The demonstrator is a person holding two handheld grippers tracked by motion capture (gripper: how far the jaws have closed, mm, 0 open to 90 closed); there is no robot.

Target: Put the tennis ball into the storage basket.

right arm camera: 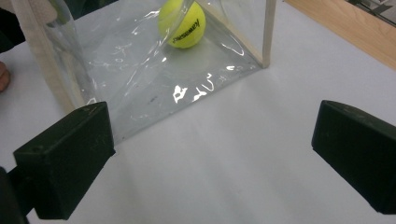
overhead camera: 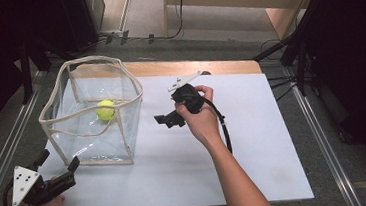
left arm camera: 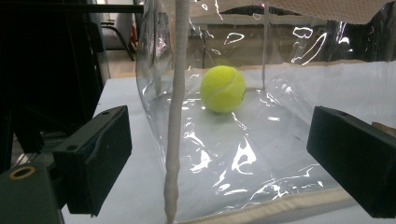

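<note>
Two open grippers beside a clear bag that holds a tennis ball.

At the left, near the front corner of the white table (overhead camera: 187,173), the left gripper (overhead camera: 58,161) is held low in the person's hand, with its jaws spread wide and nothing between them; it points toward the near corner of the clear bag (overhead camera: 99,140) and does not touch it. The bag stands upright on the table with its top open and a cream border along the edges. The tennis ball (overhead camera: 105,110) lies inside on the bag's floor, toward the far side. To the right of the bag, the right gripper (overhead camera: 165,120) is held above the table, tilted down toward the bag, jaws also wide apart and empty, close to the bag's right wall but apart from it.
</note>
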